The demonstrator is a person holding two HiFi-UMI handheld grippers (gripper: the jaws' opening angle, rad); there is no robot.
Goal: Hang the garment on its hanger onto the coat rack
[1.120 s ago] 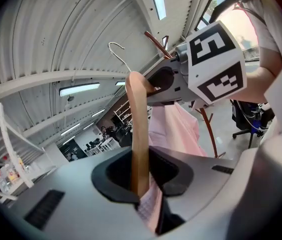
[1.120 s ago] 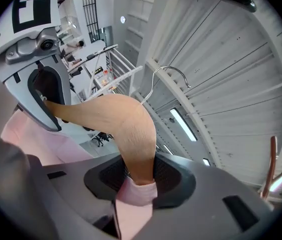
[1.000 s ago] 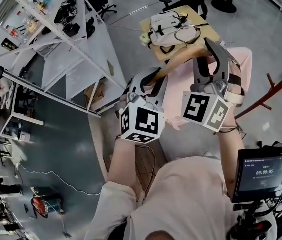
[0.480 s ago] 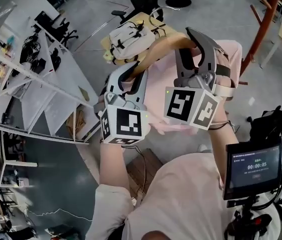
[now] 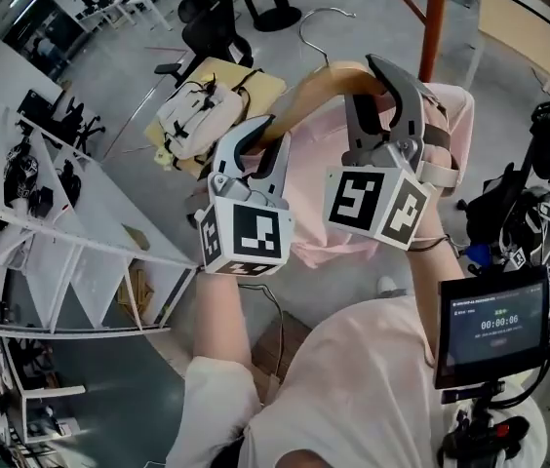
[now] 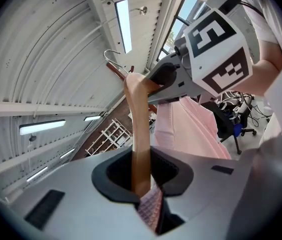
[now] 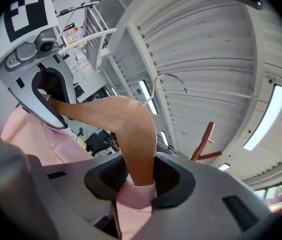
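The orange-red coat rack [image 5: 435, 22] stood just beyond the person's raised arms. Its pole rose at the top of the head view, and one peg showed in the right gripper view.

The pink garment [image 5: 314, 169] was held up in the air in front of the person, draped on its wooden hanger [image 5: 326, 79], and was not yet on the rack. It looked like soft, thin cloth, probably light. On the smooth wood it could probably slide off if the hanger tipped to one side.

The hanger itself seemed stiff and light, so it was the better part to take hold of, not the loose cloth.

The left hand-held gripper [image 6: 142, 179] was clamped on one arm of the hanger, with a fold of pink cloth pinched below the wood. The right hand-held gripper [image 7: 140, 176] was clamped on the other arm in the same way. This hold on both shoulders probably kept the hanger level and left its top free.

The thin metal hook [image 7: 167, 76] pointed upward between the two grippers, near the pole but apart from it. It looked narrow, so it would likely need careful aiming onto a peg.
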